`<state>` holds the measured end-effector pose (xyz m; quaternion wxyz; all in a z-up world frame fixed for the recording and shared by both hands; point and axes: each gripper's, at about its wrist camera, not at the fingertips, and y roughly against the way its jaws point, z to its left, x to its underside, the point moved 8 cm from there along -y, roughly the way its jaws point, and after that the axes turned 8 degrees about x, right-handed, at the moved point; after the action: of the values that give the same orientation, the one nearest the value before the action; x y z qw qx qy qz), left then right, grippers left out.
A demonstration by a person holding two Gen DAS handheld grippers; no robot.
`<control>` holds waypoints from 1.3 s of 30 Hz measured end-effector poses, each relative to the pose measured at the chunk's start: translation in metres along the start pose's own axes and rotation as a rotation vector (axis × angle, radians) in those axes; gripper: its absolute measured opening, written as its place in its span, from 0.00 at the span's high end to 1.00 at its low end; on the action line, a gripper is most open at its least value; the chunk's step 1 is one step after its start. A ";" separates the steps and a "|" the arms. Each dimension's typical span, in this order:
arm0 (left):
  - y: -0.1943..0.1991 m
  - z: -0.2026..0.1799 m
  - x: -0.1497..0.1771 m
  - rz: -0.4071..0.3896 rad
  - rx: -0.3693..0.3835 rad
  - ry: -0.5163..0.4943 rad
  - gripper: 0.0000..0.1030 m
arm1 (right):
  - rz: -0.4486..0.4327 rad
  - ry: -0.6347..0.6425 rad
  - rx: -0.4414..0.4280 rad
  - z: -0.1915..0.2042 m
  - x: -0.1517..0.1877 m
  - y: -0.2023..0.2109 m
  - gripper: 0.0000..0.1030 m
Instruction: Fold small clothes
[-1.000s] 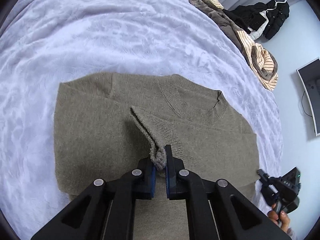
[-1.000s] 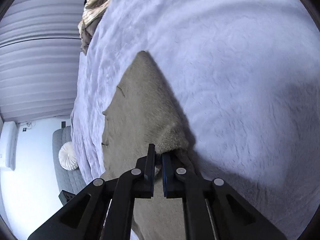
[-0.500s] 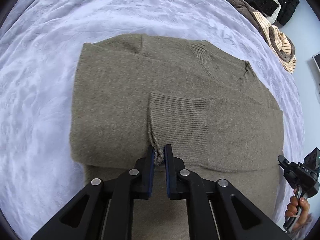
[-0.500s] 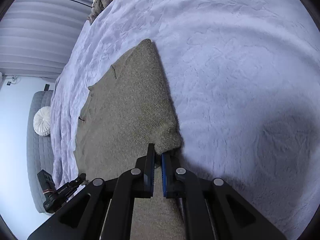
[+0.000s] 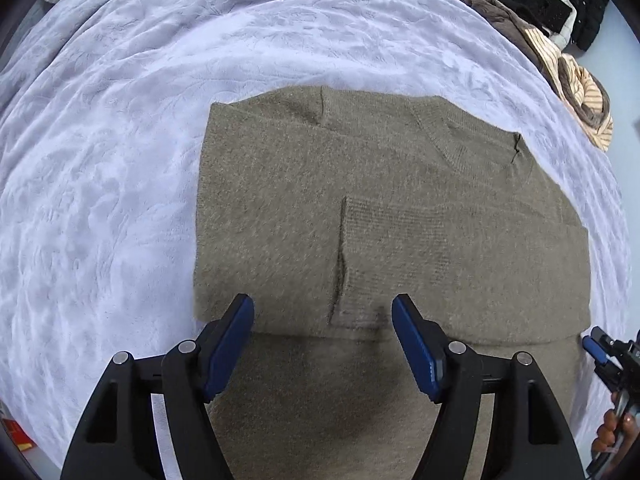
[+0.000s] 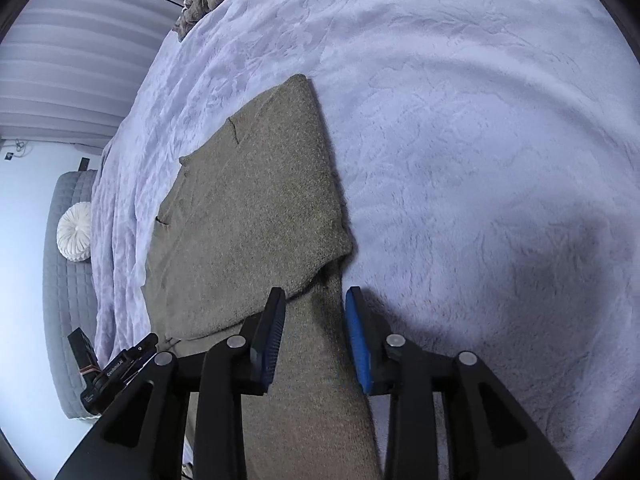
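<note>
An olive-brown knit sweater [image 5: 280, 200] lies flat on a pale lilac bedspread [image 5: 100, 160], neck to the far right, with one sleeve [image 5: 440, 264] folded across its body. My left gripper [image 5: 322, 336] is open and empty just above the sleeve cuff. In the right wrist view the sweater [image 6: 248, 216] stretches away along the bed. My right gripper [image 6: 315, 328] is open over the sweater's edge by the folded corner, holding nothing. The right gripper also shows at the left wrist view's right edge [image 5: 612, 364].
A heap of striped and brown clothes [image 5: 560, 52] and a black garment [image 5: 560, 4] lie at the bed's far right. A grey sofa with a white round cushion [image 6: 74, 232] stands beside the bed. The left gripper's body [image 6: 116, 368] shows at lower left.
Both grippers have opened and let go of the sweater. The sleeve, held up a second ago, now lies flat across the body. The right gripper released the folded corner.
</note>
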<state>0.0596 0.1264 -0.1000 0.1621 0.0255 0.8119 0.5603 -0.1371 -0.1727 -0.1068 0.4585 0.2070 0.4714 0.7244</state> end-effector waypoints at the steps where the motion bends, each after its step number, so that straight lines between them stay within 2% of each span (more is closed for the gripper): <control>1: -0.003 -0.004 -0.004 0.000 0.008 0.003 0.30 | -0.002 -0.004 -0.008 0.001 -0.001 -0.001 0.66; 3: -0.011 -0.009 -0.006 0.011 -0.014 -0.017 0.30 | -0.008 0.002 0.001 0.003 -0.006 -0.005 0.66; 6: -0.026 -0.009 -0.002 0.048 -0.113 -0.064 0.30 | 0.014 0.007 0.081 -0.005 -0.008 -0.018 0.66; 9: -0.022 -0.008 0.004 0.048 -0.115 -0.074 0.30 | 0.019 0.003 0.089 -0.009 -0.007 -0.016 0.67; 14: -0.005 -0.003 0.021 0.079 -0.148 -0.107 0.30 | 0.036 0.088 0.156 -0.005 0.006 0.001 0.66; 18: 0.009 -0.006 0.037 0.097 -0.151 -0.123 0.30 | 0.057 0.099 0.170 -0.004 0.019 0.013 0.61; 26: 0.032 -0.023 0.069 0.136 -0.157 -0.157 0.30 | 0.093 0.118 0.189 0.007 0.050 0.029 0.57; 32: 0.046 -0.025 0.089 0.171 -0.151 -0.137 0.29 | 0.119 0.161 0.209 0.022 0.073 0.038 0.55; 33: 0.049 -0.025 0.092 0.173 -0.148 -0.132 0.18 | 0.125 0.166 0.211 0.023 0.077 0.040 0.54; 34: 0.052 -0.026 0.094 0.171 -0.140 -0.124 0.02 | 0.129 0.172 0.213 0.025 0.080 0.041 0.50; 35: 0.056 -0.026 0.096 0.160 -0.135 -0.116 0.00 | 0.132 0.181 0.217 0.027 0.083 0.042 0.47; 39: 0.068 -0.028 0.103 0.149 -0.151 -0.130 0.00 | 0.145 0.220 0.236 0.033 0.097 0.046 0.46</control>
<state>-0.0552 0.1489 -0.0527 0.1740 0.1097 0.7510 0.6274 -0.1827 -0.0794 -0.0637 0.3232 0.2124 0.5842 0.7135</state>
